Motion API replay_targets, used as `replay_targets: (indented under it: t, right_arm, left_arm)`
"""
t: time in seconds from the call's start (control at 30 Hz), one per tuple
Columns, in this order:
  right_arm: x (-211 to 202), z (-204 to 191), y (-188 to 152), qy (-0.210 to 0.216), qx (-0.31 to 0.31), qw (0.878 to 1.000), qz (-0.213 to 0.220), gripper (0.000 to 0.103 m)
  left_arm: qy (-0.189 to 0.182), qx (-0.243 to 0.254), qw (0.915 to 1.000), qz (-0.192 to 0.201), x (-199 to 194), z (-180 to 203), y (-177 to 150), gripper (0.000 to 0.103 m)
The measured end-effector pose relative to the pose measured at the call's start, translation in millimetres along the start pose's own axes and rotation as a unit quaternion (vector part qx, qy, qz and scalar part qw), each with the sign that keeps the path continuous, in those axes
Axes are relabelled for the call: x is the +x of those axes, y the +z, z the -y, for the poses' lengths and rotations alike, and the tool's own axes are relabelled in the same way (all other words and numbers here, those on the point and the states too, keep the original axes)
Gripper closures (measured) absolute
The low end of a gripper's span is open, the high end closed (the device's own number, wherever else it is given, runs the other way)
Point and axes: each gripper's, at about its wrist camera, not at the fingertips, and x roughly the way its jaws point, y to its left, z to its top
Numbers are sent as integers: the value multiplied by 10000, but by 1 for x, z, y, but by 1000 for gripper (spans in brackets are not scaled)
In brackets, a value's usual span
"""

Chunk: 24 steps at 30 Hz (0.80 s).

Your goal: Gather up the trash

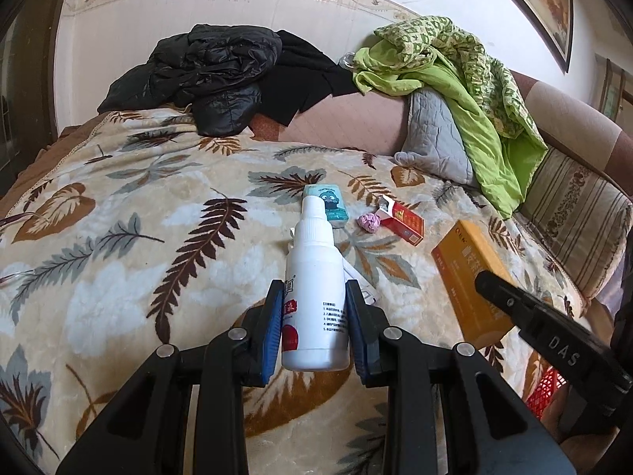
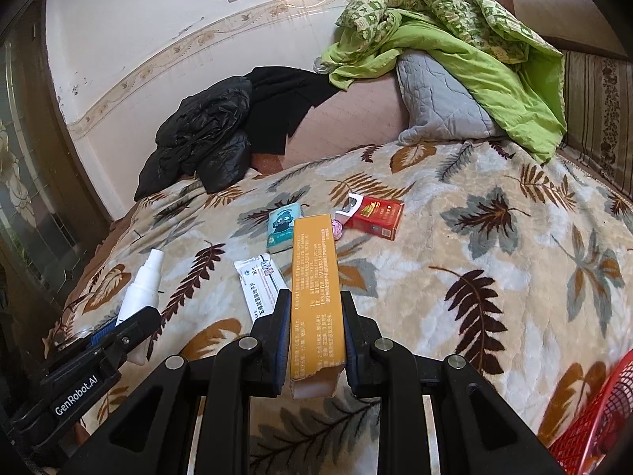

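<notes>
My left gripper (image 1: pixel 315 297) is shut on a white spray bottle (image 1: pixel 314 277) and holds it above the leaf-patterned blanket (image 1: pixel 138 237). My right gripper (image 2: pixel 314 308) is shut on a long orange box (image 2: pixel 314 289), also held above the blanket; the box shows in the left wrist view (image 1: pixel 470 273). On the blanket lie a teal tissue pack (image 2: pixel 281 226), a red cigarette pack (image 2: pixel 376 213) with its lid open, a pink crumpled wad (image 1: pixel 368 222) and a white sachet (image 2: pixel 261 285). The bottle also shows in the right wrist view (image 2: pixel 142 289).
A red mesh basket (image 2: pixel 593 415) stands at the lower right, beside the bed edge. A black jacket (image 1: pixel 198 75), a grey pillow (image 1: pixel 435 138) and a green quilt (image 1: pixel 474 91) are piled at the far side against the wall.
</notes>
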Motion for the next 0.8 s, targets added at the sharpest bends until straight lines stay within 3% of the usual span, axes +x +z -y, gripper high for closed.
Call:
replay_targets:
  t: [0.8]
  right_arm:
    - [22,2,6,182,51,9996,-198,79]
  left_arm:
    - [-98,158,9996,-197,30,2,12,74]
